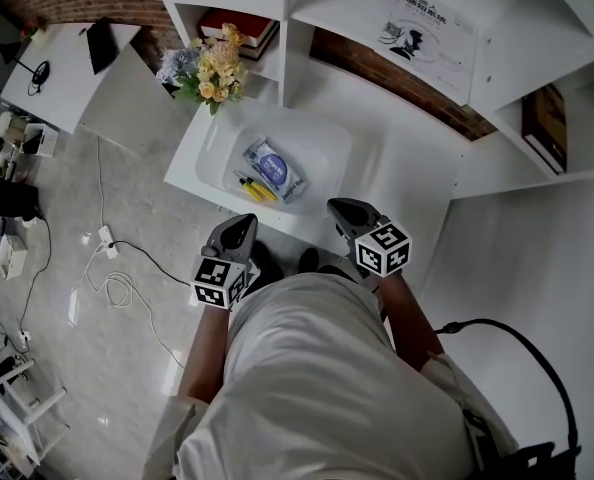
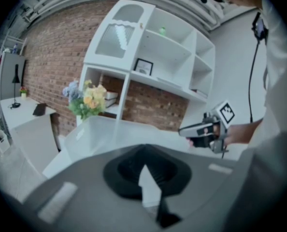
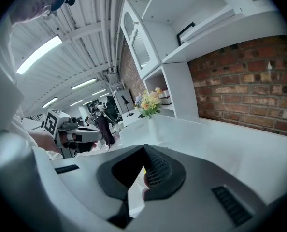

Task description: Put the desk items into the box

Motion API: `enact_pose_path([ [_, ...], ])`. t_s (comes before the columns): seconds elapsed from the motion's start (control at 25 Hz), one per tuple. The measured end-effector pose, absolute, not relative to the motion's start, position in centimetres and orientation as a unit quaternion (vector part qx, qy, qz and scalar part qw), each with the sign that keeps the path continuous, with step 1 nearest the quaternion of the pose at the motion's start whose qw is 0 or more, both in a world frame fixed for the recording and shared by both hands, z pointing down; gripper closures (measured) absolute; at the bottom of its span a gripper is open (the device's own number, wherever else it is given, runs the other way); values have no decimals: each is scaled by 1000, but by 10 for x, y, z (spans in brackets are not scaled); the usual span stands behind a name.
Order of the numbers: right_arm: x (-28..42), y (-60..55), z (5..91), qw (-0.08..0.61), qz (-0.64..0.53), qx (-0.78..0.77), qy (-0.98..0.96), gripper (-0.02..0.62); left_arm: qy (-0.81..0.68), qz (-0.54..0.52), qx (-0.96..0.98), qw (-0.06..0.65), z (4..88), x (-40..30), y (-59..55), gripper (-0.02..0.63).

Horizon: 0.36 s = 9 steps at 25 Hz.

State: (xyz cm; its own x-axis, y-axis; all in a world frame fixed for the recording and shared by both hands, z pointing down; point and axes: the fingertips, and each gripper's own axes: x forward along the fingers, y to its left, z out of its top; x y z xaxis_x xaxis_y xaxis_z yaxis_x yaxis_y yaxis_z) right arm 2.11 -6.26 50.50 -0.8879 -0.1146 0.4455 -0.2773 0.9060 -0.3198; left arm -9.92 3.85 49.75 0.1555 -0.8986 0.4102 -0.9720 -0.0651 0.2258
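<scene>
Two kinds in box [image 1: 333, 134]: packet [image 1: 274, 165], yellow pens [image 1: 254, 188] | desk [image 1: 402, 163] looks bare, likely done | my left gripper [image 1: 242, 220], right gripper [image 1: 343, 208] clenched, empty.

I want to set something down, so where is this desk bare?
Bare desk lies right of the box, up to the brick wall. Crowded: inside the box, with packet and pens, and the back left corner by the flowers.

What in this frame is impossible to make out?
- Head view: print on the pouch in the box, too small.
- Both gripper views: box contents, hidden by its cloudy wall.
- Head view: desk front edge, partly covered by the left claw and right claw.
</scene>
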Motion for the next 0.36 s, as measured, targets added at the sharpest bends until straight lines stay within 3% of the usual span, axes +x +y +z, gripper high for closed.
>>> enact_pose_path([
  [0.36, 17, -68, 506, 213, 194, 99, -952, 595, -644, 82, 726, 226, 497, -101, 33, 603],
])
